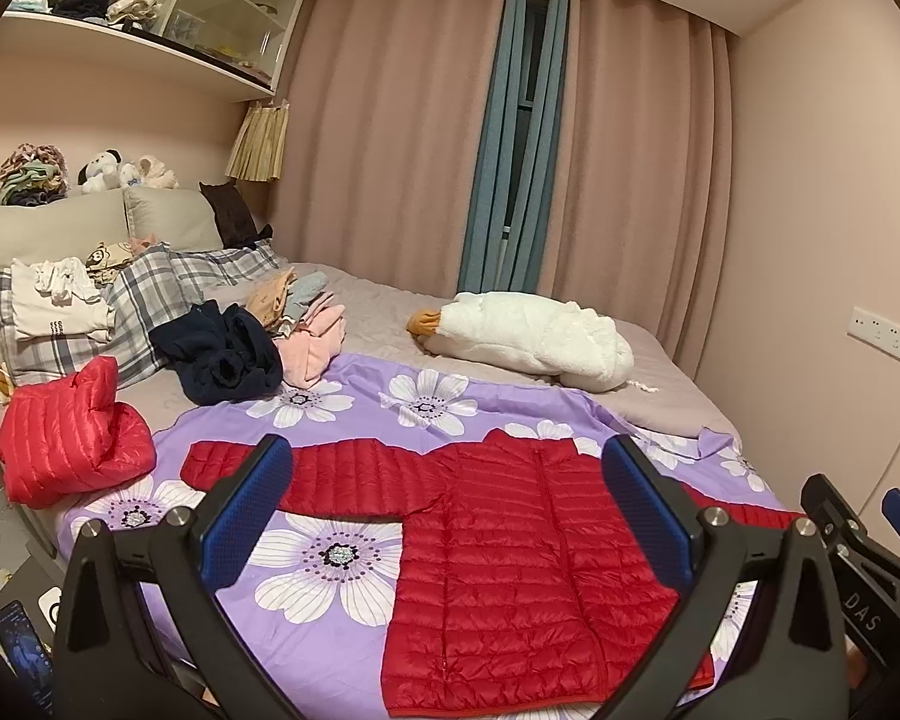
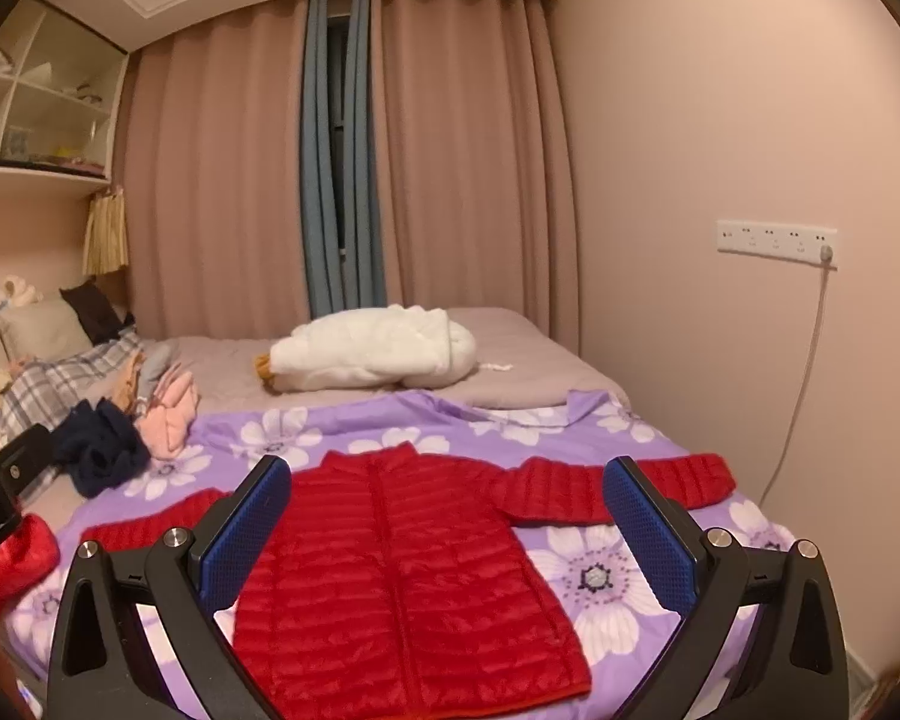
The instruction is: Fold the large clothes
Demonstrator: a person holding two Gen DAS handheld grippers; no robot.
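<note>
A red quilted down jacket (image 1: 510, 570) lies flat, front up and zipped, on a purple flowered sheet (image 1: 342, 648), both sleeves spread out sideways. It also shows in the right wrist view (image 2: 402, 588). My left gripper (image 1: 450, 516) is open and empty, held above the jacket's left half. My right gripper (image 2: 444, 522) is open and empty, above the jacket's right half; part of it shows at the right edge of the left wrist view (image 1: 858, 552).
A folded red down garment (image 1: 72, 444) lies at the bed's left edge. A navy garment (image 1: 222, 354), pink clothes (image 1: 315, 342) and a plaid pillow (image 1: 138, 306) lie behind. A white fleece coat (image 1: 534, 336) lies at the far side. The wall (image 2: 750, 180) is on the right.
</note>
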